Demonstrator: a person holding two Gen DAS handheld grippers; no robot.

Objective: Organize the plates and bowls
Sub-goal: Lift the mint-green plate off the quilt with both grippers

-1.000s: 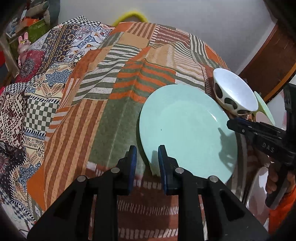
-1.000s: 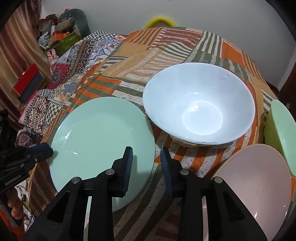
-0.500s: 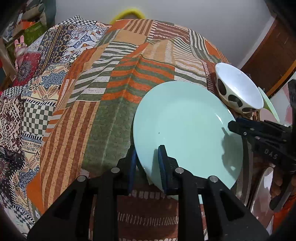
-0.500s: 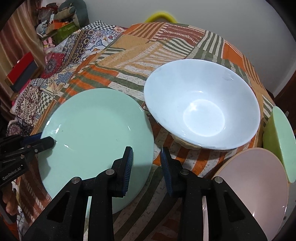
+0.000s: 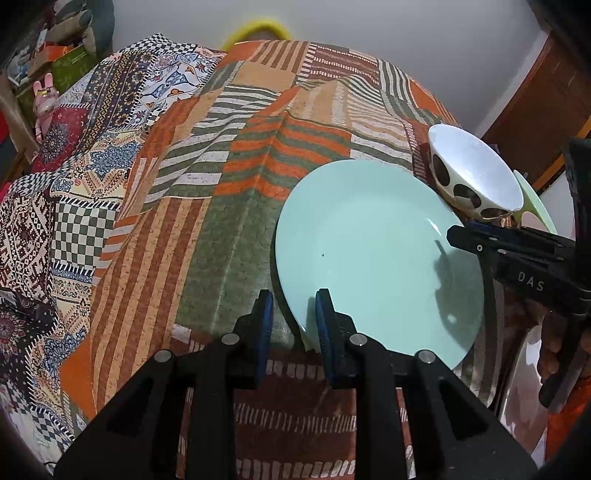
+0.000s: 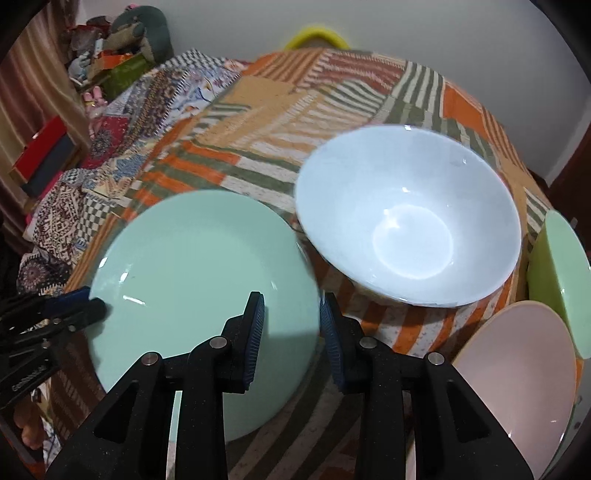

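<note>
A mint-green plate (image 5: pixel 373 251) lies on the patchwork cloth; it also shows in the right wrist view (image 6: pixel 199 280). My left gripper (image 5: pixel 292 314) is open with the plate's near rim between its jaws. My right gripper (image 6: pixel 291 314) is open and straddles the plate's opposite rim; it shows as a black tool (image 5: pixel 517 254) in the left wrist view. A white bowl (image 6: pixel 406 218) with dark spots outside (image 5: pixel 476 173) sits beside the plate. A pink plate (image 6: pixel 517 373) and a light green dish (image 6: pixel 557 273) lie at the right.
The table is covered by an orange, green and white striped patchwork cloth (image 5: pixel 236 155). Toys and boxes (image 6: pixel 110 59) are stacked at the far left by a curtain. A yellow ring (image 6: pixel 314 35) peeks over the table's far edge.
Both grippers have closed in on the mint-green plate's rims from opposite sides. The plate has shifted slightly on the cloth. Both grippers stay open.
</note>
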